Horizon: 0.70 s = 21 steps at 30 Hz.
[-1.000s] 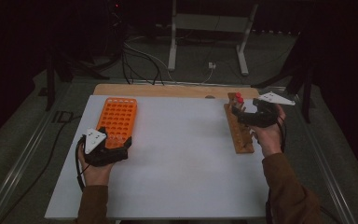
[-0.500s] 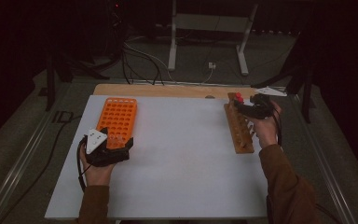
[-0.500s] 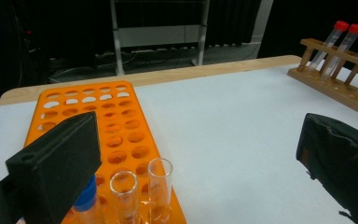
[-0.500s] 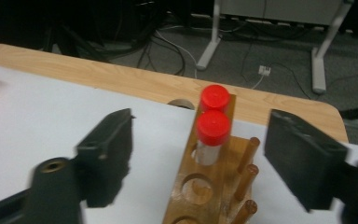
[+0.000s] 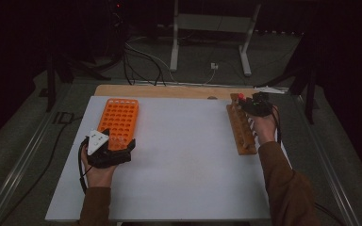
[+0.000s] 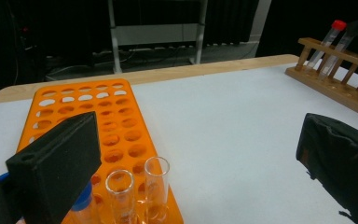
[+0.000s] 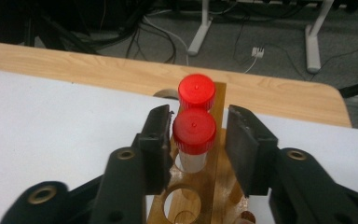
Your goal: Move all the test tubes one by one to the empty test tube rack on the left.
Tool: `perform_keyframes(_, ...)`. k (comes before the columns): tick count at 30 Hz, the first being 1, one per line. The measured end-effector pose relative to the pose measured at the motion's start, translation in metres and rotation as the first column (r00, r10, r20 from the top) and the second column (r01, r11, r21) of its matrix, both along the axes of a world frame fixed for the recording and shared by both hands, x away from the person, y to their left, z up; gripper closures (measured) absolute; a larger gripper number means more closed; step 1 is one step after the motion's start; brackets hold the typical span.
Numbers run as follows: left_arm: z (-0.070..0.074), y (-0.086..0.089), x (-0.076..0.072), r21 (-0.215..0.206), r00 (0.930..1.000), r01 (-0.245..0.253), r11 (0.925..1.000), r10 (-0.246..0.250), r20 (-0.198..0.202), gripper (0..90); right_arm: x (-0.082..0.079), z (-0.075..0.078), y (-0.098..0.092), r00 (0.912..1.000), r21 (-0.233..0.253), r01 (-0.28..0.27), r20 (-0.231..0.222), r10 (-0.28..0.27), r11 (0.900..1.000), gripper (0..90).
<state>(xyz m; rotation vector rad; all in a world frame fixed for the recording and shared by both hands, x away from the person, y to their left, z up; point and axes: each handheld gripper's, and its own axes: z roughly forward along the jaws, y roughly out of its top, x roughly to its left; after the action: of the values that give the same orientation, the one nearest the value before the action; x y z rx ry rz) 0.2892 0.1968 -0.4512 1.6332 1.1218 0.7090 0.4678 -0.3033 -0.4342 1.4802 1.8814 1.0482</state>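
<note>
An orange tube rack (image 5: pixel 119 120) lies at the left of the white table top. My left gripper (image 5: pixel 108 153) rests at its near end, jaws wide open (image 6: pixel 196 140) and holding nothing. Two uncapped glass tubes (image 6: pixel 156 186) and a blue-capped tube (image 6: pixel 81 203) stand in the rack's near holes. A wooden rack (image 5: pixel 241 127) lies at the right. My right gripper (image 5: pixel 254 104) hovers over its far end, open. Its jaws (image 7: pixel 200 126) straddle a red-capped tube (image 7: pixel 194 133); a gap shows on the right side. A second red-capped tube (image 7: pixel 196 91) stands just behind.
The white sheet (image 5: pixel 179 155) covers most of a wooden table (image 5: pixel 169 91), whose bare edge runs along the back. Beyond it are a metal stand's legs (image 5: pixel 174 47) and cables (image 5: pixel 141 61) on the floor. A white paper scrap (image 5: pixel 269 89) lies behind the wooden rack.
My right gripper has moved away from me along the wooden rack to its far end, over the red-capped tubes. The left gripper has stayed put.
</note>
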Motion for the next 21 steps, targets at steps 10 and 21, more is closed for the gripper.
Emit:
perform_keyframes(10,0.000,0.000,0.000,-0.002,1.0000,0.002,1.0000,-0.002,-0.005,0.7,0.003,-0.004,0.003,0.9999,-0.022,0.000,-0.016,0.000,1.000,70.2)
perform_keyframes(21,0.000,-0.001,0.000,-0.001,1.0000,0.002,1.0000,-0.002,-0.004,0.7,-0.007,0.011,-0.002,0.9989,-0.010,0.003,0.046,-0.002,1.000,70.7)
